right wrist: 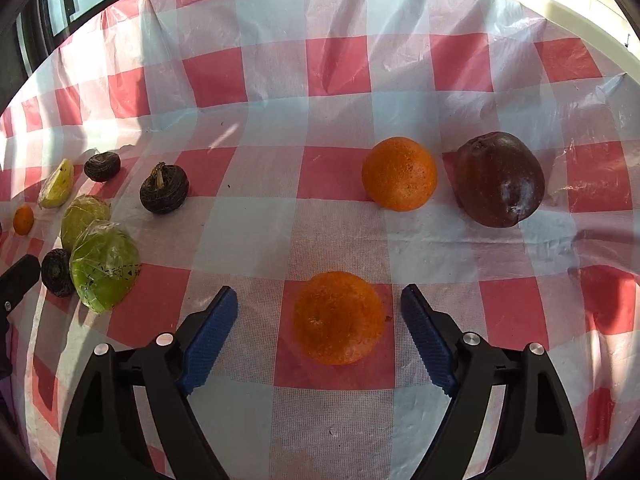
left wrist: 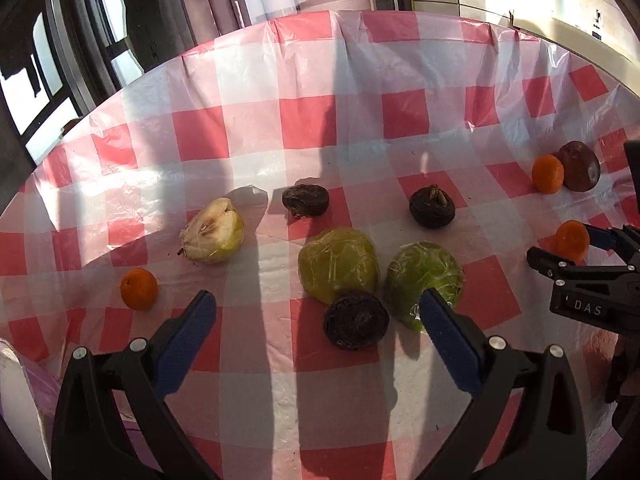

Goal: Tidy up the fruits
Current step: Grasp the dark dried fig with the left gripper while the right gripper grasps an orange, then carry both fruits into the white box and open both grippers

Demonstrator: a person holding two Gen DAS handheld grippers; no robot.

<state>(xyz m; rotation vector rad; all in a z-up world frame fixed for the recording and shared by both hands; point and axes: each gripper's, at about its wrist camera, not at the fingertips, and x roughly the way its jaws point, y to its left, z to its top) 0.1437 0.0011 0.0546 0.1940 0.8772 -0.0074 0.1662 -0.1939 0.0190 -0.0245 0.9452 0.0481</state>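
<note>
My right gripper [right wrist: 318,300] is open with its blue pads on either side of an orange [right wrist: 338,317] that rests on the checked cloth; the pads stand apart from it. A second orange [right wrist: 399,173] and a dark purple fruit [right wrist: 500,179] lie beyond. My left gripper [left wrist: 316,304] is open and empty above a dark round fruit [left wrist: 355,319], with two wrapped green fruits [left wrist: 339,264] [left wrist: 424,282] just behind. A cut pale fruit [left wrist: 212,236], a small orange [left wrist: 139,288] and two more dark fruits [left wrist: 306,200] [left wrist: 432,205] lie around. The right gripper also shows in the left wrist view [left wrist: 576,248].
The red-and-white checked plastic cloth [right wrist: 304,92] covers a round table; its far edge [left wrist: 280,24] curves close behind the fruit. Windows and curtains stand beyond the table. The cloth is wrinkled near the edges.
</note>
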